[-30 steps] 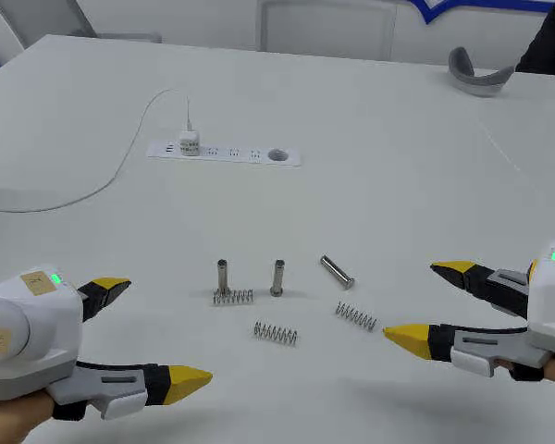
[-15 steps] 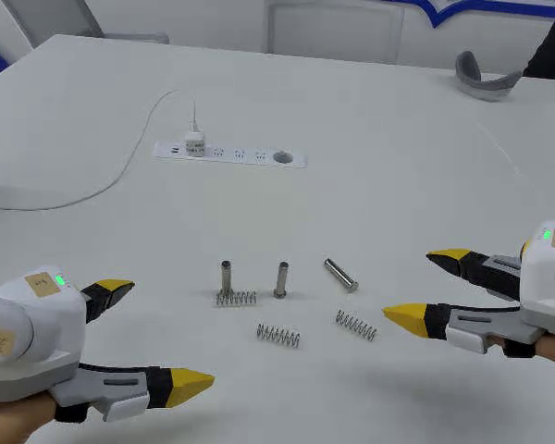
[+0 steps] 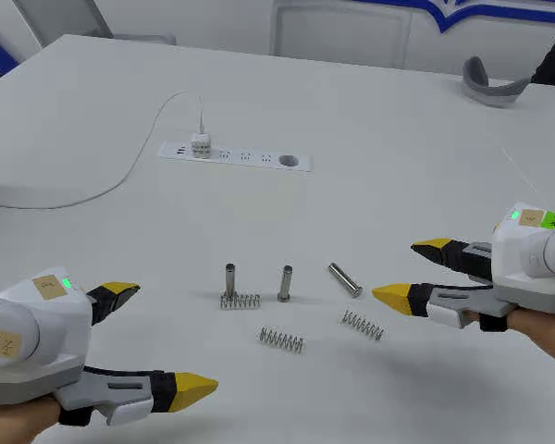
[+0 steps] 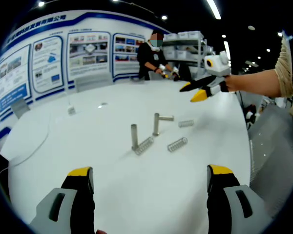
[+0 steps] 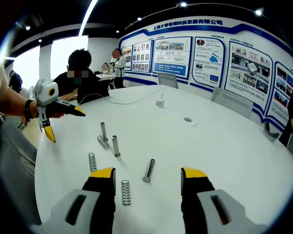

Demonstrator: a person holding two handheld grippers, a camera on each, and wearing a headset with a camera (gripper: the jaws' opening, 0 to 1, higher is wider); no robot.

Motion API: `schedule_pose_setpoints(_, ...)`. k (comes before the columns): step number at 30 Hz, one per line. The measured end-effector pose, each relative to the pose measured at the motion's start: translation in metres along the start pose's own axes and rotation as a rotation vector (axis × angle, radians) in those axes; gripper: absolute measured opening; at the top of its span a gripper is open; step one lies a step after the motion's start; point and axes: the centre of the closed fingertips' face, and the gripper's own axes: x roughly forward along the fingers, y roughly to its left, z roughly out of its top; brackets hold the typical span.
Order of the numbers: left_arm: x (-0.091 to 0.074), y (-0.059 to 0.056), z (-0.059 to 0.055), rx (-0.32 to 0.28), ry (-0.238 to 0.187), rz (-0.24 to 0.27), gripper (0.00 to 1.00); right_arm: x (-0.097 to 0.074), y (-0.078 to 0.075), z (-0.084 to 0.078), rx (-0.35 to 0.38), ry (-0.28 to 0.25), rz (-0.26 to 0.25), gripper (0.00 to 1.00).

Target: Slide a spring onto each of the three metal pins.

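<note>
Handling the springs: judged light and springy, thin wire that squashes under a hard pinch and rolls if nudged; a gentle hold across the coil near one end would leave the other end free to thread.
Look of the springs: three short, silvery open coils, all lying flat on the white table (image 3: 92, 102), none on a pin.
First spring (image 3: 240, 301): touching the foot of the left upright pin (image 3: 229, 279), in the middle of the table's near half.
Second spring (image 3: 281, 340): alone, nearer the table's near edge, just in front of the right upright pin (image 3: 286, 282).
Third spring (image 3: 362, 325): beside the lying pin (image 3: 344, 279), which rests on its side to the right of the two standing ones.
Pins: smooth, stiff metal with a flanged head; the upright pair look easy to topple.
Left gripper (image 3: 166, 338): jaws spread wide, holding nothing, near the table's near-left edge.
Right gripper (image 3: 402, 270): jaws apart and empty, just right of the lying pin and third spring.
Far side: power strip (image 3: 234, 155) with a white charger (image 3: 201, 144) plugged in.
</note>
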Motion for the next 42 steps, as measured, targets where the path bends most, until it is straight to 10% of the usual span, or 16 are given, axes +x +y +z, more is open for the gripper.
schedule_pose_setpoints(42, 0.009, -0.007, -0.003, 0.000, 0.007, -0.021, 0.97, 0.076, -0.012, -0.011, 0.031, 0.195, -0.045, 0.25)
